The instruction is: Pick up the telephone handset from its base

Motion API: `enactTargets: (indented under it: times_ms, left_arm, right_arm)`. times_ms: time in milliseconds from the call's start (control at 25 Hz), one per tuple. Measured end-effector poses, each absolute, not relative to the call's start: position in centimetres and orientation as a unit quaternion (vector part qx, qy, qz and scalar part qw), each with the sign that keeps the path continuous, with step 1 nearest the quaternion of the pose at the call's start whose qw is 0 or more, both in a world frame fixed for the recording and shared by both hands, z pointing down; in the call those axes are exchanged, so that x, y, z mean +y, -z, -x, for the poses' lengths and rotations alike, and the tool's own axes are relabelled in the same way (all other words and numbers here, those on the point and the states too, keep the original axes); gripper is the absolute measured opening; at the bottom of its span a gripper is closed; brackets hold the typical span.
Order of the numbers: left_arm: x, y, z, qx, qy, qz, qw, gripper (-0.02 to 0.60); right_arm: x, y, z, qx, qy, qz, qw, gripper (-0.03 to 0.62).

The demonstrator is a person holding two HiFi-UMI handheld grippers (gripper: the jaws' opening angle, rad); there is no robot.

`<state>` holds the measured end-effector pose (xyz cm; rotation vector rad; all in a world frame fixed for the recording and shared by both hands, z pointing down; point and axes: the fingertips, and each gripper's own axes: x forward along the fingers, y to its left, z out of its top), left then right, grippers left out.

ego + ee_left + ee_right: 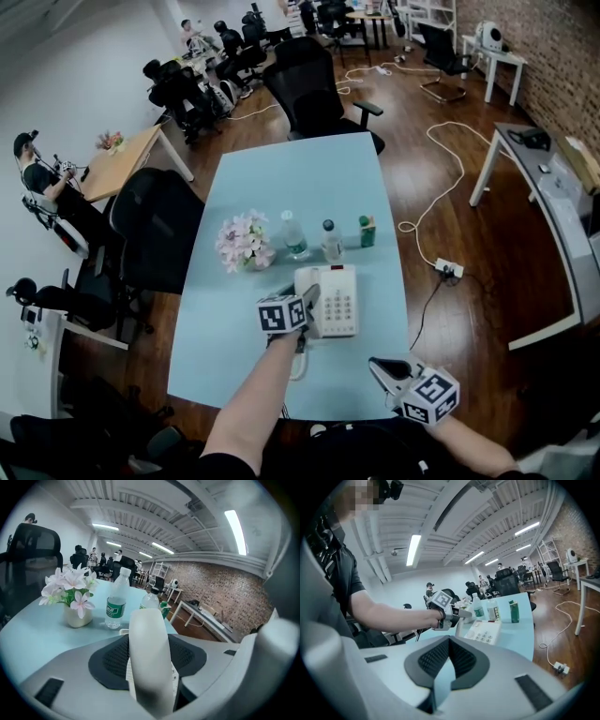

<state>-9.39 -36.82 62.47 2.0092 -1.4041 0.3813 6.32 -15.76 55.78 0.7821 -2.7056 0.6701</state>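
Observation:
The white telephone base [336,302] with its keypad lies near the front of the light-blue table [300,173]. My left gripper [307,298] is shut on the white handset [150,658], which fills the gap between the black pads. In the right gripper view the handset [464,613] hangs above the base [483,631], clear of the cradle, in the left gripper [461,613]. A coiled cord [298,362] hangs down towards the table. My right gripper [382,367] hovers over the table's front right edge, tips together and empty, well apart from the phone.
Behind the phone stand a vase of pink flowers [246,242], two water bottles [293,234] [331,241] and a small green carton [367,231]. Black office chairs stand at the table's left [155,225] and far end [314,89]. A person [42,183] sits far left.

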Motion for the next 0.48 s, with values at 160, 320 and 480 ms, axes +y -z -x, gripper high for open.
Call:
enactTargets:
  times_ms: [160, 320, 480]
  left_arm:
    - [-33.5, -59.1, 10.3, -0.519, -0.096, -0.784, 0.328, 0.241]
    - [-28.8, -56.4, 11.3, -0.497, -0.059, -0.803, 0.323, 0.241]
    - [-23.7, -54.5, 12.6, -0.486, -0.033, -0.813, 0.319, 0.241]
  right_arm:
    - [-13.9, -54.9, -4.2, -0.933, -0.221, -0.262, 0.112, 0.015]
    - [-11.7, -53.8, -2.7, -0.934, -0.211, -0.272, 0.099, 0.015]
    - [-9.3, -53.1, -1.7, -0.929, -0.205, -0.294, 0.088, 0.015]
